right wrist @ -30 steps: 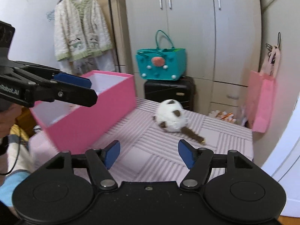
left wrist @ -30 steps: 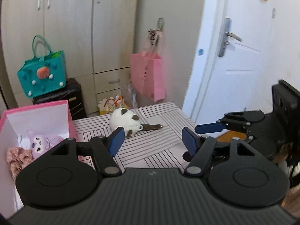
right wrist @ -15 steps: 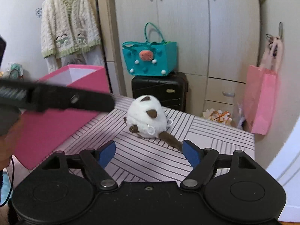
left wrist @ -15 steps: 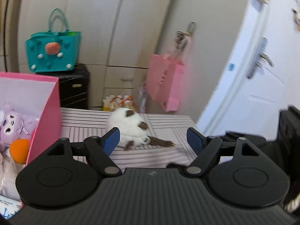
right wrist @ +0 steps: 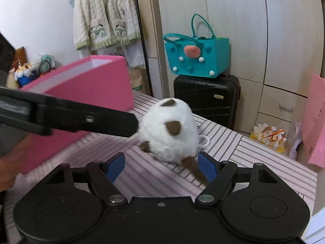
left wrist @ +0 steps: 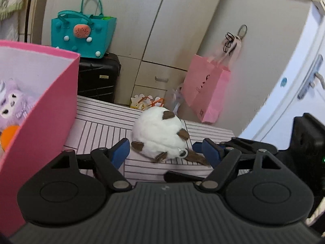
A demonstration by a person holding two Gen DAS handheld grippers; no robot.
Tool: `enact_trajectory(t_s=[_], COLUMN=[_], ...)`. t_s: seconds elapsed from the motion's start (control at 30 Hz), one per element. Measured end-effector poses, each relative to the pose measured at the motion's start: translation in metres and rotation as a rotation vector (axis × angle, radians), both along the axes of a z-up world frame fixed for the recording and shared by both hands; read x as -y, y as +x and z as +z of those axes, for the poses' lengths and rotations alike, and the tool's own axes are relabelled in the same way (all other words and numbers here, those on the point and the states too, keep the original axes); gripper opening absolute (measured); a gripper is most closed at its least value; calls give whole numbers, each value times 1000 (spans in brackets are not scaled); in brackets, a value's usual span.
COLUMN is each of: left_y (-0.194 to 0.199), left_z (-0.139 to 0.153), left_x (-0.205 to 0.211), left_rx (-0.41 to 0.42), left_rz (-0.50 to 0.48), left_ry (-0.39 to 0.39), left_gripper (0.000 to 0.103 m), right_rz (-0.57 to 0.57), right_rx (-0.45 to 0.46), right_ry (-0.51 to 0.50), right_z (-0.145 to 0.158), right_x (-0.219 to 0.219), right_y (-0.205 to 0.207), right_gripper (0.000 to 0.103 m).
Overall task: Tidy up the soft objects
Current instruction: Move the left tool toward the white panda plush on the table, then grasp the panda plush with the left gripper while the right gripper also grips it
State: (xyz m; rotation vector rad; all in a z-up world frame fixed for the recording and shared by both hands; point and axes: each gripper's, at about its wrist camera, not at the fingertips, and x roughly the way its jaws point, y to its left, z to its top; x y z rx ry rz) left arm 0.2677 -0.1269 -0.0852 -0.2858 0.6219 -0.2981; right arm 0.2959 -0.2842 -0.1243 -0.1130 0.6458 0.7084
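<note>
- While both claws hang over the table, I see the plush toy [left wrist: 160, 135] as a round white fluffy ball with brown patches, small brown feet, a brown tail and a white loop at its side.
- It lies on the striped table [left wrist: 101, 126], to the right of the pink box [left wrist: 50, 109] and apart from it.
- Its tail trails toward the near right in both wrist views, so its long axis runs from the far left body to the near right tail tip.
- My left claw [left wrist: 162, 149] is spread, blue pads either side of the toy's near edge, with no pad pressing on it.
- My right claw [right wrist: 160, 163] is spread too; the tail lies by its right pad, though I cannot tell whether they touch.
- Inside the box I see a lilac plush [left wrist: 12, 103] and something orange [left wrist: 9, 134].
- Pale pink cloth with dark stripes covers the table.
- Behind it stand cream wardrobes [right wrist: 243, 20], a black suitcase [right wrist: 205, 99] carrying a teal bag [right wrist: 197, 59], a pink paper bag [left wrist: 205, 93] hung on a hook, a knitted cardigan [right wrist: 105, 18] and a white door [left wrist: 308, 77].
</note>
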Motion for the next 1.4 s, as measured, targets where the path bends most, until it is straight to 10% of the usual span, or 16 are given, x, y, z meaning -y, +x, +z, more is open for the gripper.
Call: enact_trajectory(t_s=[0.63,0.97,1.4], left_y=[45,32,-11], left_z=[-21,-17,-7], left_x=[4,13,-2], left_rx=[-100,-88,-97], left_rz=[75,17,-99], left_ry=[-95,36,-4], left_gripper=[70,58,58], right_rz=[44,-64,-191], right_rx=[6,-18,-26], right_ry=[35,23,-18], right_z=[-10,-7,8], right_x=[-17,-20,-34], right_y=[29,11,-48], right_gripper=[83,68,68])
